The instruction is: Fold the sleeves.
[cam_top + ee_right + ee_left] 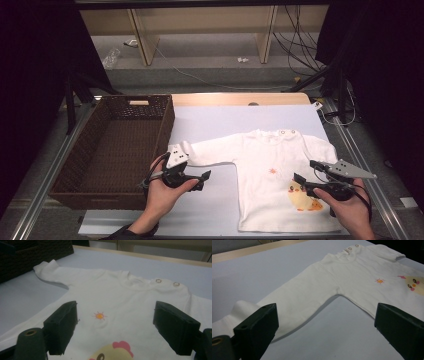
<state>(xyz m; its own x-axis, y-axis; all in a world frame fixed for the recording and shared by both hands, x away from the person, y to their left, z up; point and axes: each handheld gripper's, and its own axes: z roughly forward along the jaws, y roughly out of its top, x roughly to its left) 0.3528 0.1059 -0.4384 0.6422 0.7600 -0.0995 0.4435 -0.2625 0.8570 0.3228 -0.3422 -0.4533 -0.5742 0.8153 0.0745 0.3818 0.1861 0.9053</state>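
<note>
Shirt (272,175) lies flat between both spread grippers, left gripper (197,178) by its sleeve, right gripper (305,175) seemingly over its front.

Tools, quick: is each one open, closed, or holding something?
Left tool: open, holding nothing, by the shirt sleeve.
Right tool: open, holding nothing, over the shirt.

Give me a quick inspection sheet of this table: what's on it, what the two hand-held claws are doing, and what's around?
Surface: pale mat over a wooden tabletop.
Job's things: white baby shirt lying flat, front up, chick print near the hem; one sleeve stretched toward the wicker basket, which looks empty.
Clutter: nothing seen on the mat.
Grippers: left gripper open beside the sleeve; right gripper open above the shirt; neither holds anything.
Cables: black bundle on the floor behind the table.
Surroundings: wooden shelving, dark curtains.
</note>
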